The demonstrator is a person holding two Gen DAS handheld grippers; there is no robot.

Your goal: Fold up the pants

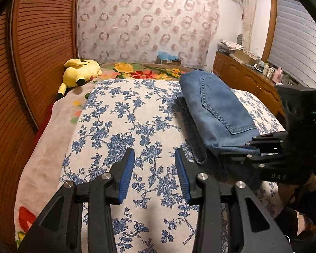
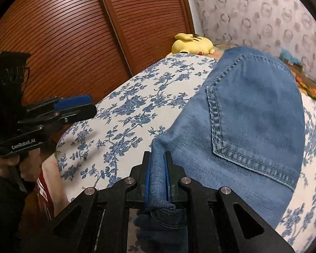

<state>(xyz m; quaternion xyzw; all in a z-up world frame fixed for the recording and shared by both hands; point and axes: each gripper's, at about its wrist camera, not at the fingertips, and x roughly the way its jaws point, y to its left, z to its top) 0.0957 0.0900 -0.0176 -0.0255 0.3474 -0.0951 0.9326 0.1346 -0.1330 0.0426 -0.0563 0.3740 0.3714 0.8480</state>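
The bed (image 1: 137, 113) has a white sheet with blue flowers over a pinkish floral blanket (image 1: 50, 147). Folded blue jeans (image 1: 219, 113) sit on the sheet, and a yellow plush toy (image 1: 80, 73) lies well beyond the jeans, by the wooden doors.

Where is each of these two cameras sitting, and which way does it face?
Left wrist: on the left hand-held gripper, facing along its open, empty fingers over the floral bedsheet; no body visible.
Right wrist: on the right hand-held gripper, shut on the folded jeans; a hand shows.
Shared: jeans, bedsheet, yellow plush toy, each other's gripper.
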